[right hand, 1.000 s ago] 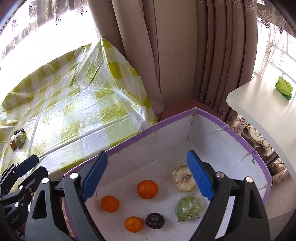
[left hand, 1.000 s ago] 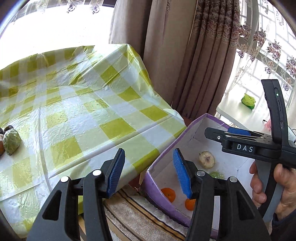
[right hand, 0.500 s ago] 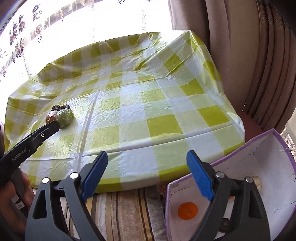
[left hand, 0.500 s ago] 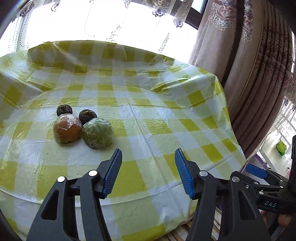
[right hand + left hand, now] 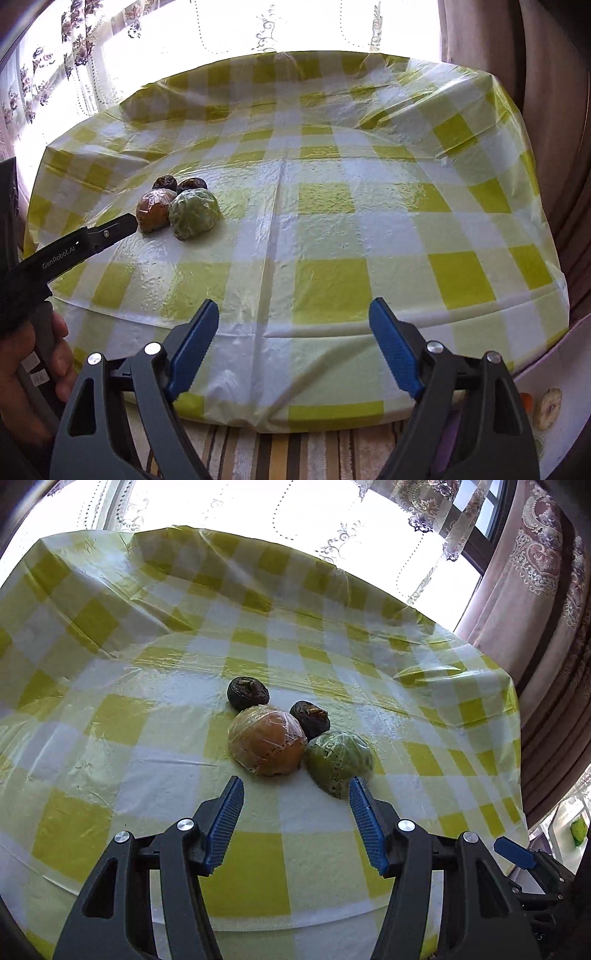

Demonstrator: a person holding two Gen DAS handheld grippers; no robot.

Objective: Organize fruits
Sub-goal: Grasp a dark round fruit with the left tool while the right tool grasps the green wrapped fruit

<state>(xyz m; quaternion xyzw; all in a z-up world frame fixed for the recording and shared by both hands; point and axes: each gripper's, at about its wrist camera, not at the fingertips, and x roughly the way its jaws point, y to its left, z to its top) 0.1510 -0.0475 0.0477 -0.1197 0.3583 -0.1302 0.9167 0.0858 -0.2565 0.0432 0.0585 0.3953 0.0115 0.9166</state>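
Observation:
Several fruits lie together on the yellow-checked tablecloth (image 5: 110, 709): a brown wrapped fruit (image 5: 266, 740), a green wrapped fruit (image 5: 338, 762) and two dark wrinkled fruits (image 5: 246, 693) (image 5: 309, 718). My left gripper (image 5: 295, 797) is open and empty, just short of the brown and green fruits. My right gripper (image 5: 293, 325) is open and empty at the table's front edge, well right of the cluster, where the green fruit (image 5: 194, 213) and brown fruit (image 5: 153, 210) show. The left gripper's finger (image 5: 110, 230) reaches toward them.
The purple-rimmed white box (image 5: 546, 362) stands on the floor at the right, with an orange (image 5: 526, 402) and a pale wrapped fruit (image 5: 549, 408) showing. A striped rug (image 5: 280, 454) lies below the table. Curtains (image 5: 546, 590) hang at the right.
Both grippers swung left from the box to the table. The left gripper has closed in on the fruit cluster. Both stay open and empty.

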